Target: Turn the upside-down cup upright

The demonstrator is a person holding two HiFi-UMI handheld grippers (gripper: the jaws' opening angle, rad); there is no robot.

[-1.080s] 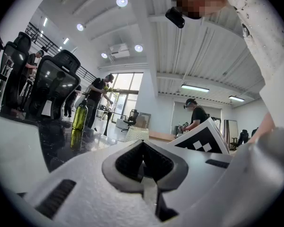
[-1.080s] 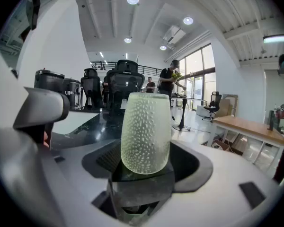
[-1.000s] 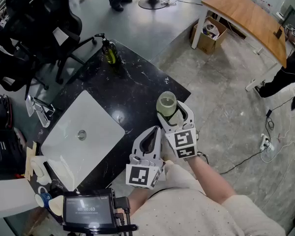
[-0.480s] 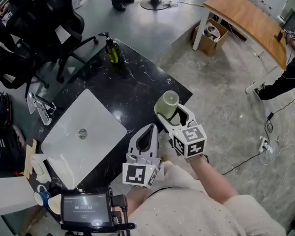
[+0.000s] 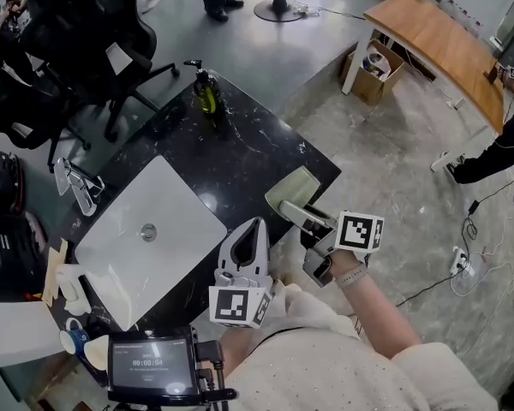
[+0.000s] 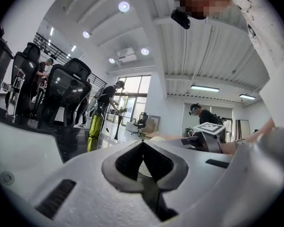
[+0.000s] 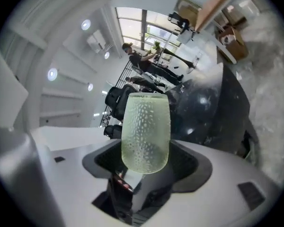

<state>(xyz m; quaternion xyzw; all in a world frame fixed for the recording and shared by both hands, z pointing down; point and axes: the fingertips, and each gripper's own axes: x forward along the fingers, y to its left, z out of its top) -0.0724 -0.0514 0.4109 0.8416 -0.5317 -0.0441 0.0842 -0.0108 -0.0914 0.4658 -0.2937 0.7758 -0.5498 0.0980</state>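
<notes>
A pale green dimpled glass cup (image 5: 291, 192) hangs above the right edge of the black marble counter (image 5: 240, 157). It lies tilted on its side. My right gripper (image 5: 296, 210) is shut on it, rolled so its marker cube (image 5: 360, 232) faces up. In the right gripper view the cup (image 7: 146, 131) sticks out between the jaws of the right gripper (image 7: 145, 163), one end pointing away. Which end is the mouth I cannot tell. My left gripper (image 5: 254, 230) rests near the counter's front edge, shut and holding nothing. In its own view the left gripper (image 6: 143, 149) shows its pads meeting.
A white sink basin (image 5: 146, 229) fills the counter's left part, with a faucet (image 5: 73, 182) beside it. A green soap bottle (image 5: 207, 92) stands at the back corner. Black chairs (image 5: 77, 24) stand behind. A wooden desk (image 5: 428, 32) and a cardboard box (image 5: 377, 62) are far right.
My right gripper has rolled and shifted slightly right. The cup went from standing on end to lying tilted sideways. The left gripper barely moved.
</notes>
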